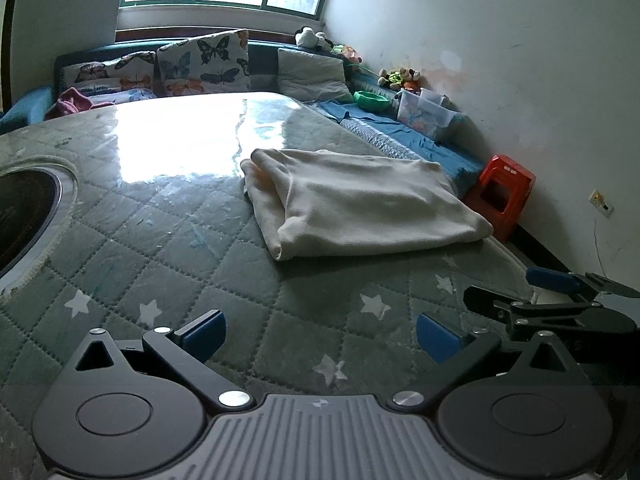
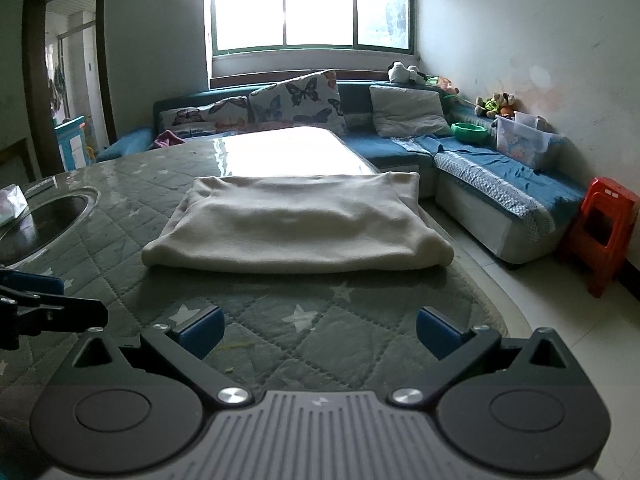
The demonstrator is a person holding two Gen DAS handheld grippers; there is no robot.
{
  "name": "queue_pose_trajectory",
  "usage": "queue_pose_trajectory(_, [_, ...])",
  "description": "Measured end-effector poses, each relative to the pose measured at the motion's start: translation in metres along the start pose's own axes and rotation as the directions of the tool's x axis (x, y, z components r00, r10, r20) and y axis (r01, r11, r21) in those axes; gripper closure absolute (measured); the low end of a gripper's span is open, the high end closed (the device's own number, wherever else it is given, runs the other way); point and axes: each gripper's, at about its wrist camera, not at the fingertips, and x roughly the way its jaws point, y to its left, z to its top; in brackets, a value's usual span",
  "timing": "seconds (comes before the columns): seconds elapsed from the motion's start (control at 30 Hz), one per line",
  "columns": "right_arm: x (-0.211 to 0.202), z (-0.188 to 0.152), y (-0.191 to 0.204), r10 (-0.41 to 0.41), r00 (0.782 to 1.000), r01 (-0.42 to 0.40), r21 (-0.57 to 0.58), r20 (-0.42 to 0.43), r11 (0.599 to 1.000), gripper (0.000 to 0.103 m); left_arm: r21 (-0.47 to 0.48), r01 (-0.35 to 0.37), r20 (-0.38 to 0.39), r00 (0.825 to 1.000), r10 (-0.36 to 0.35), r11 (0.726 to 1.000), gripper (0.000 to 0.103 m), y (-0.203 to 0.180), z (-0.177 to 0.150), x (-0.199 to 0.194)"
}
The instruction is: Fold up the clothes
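Note:
A cream garment lies folded into a thick rectangle on the green quilted table cover. My left gripper stands open near the table's front, short of the garment and to its left, with nothing between its blue pads. My right gripper is open too, straight in front of the garment's near edge and clear of it. The left wrist view shows the right gripper's fingers at the far right. In the right wrist view one finger of the left gripper shows at the left edge.
A round dark inset sits in the table at the left. A blue corner sofa with butterfly cushions, a clear box and toys runs behind and to the right. A red plastic stool stands by the wall.

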Motion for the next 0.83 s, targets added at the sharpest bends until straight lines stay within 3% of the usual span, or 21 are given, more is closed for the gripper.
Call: queue_pose_trajectory(0.83, [-0.013,-0.009,0.004,0.005,1.000,-0.005,-0.002,0.023,1.000,0.000,0.035,-0.013,0.013,1.000,0.013,0.999,0.000,-0.011,-0.009,-0.009])
